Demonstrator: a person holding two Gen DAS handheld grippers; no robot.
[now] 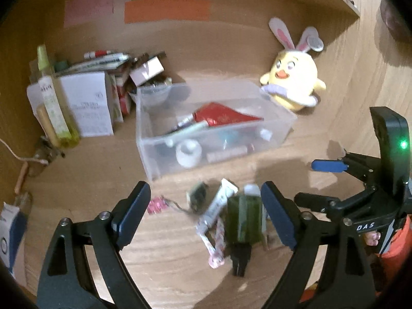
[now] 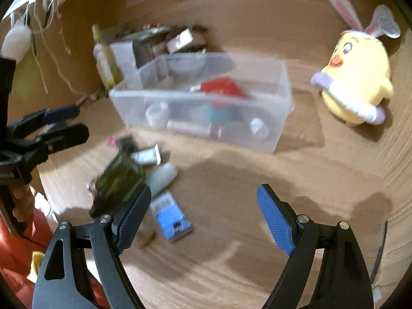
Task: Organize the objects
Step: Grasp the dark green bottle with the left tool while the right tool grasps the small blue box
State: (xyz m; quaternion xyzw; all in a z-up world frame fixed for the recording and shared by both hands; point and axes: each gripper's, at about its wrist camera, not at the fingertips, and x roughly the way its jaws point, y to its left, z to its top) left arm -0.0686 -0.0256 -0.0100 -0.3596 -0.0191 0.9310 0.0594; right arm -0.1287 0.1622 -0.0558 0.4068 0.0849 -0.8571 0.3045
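A clear plastic bin (image 1: 154,159) sits on the wooden desk, holding a red packet (image 1: 221,114), pens and small tubes; it also shows in the right wrist view (image 2: 280,95). In front of it lies a loose pile: a dark green bottle (image 1: 243,219), a white sachet (image 1: 221,200), a pink charm (image 1: 155,205) and, in the right wrist view, a blue card (image 2: 171,216). My left gripper (image 1: 206,213) is open above the pile, the green bottle (image 2: 117,177) next to its right finger. My right gripper (image 2: 203,215) is open and empty over bare desk, right of the pile.
A yellow chick plush with bunny ears (image 1: 293,82) stands right of the bin. White boxes (image 1: 85,103), a pale green bottle (image 1: 51,97) and pens are stacked at the back left. A shelf wall rises behind, with coloured paper strips (image 1: 167,10).
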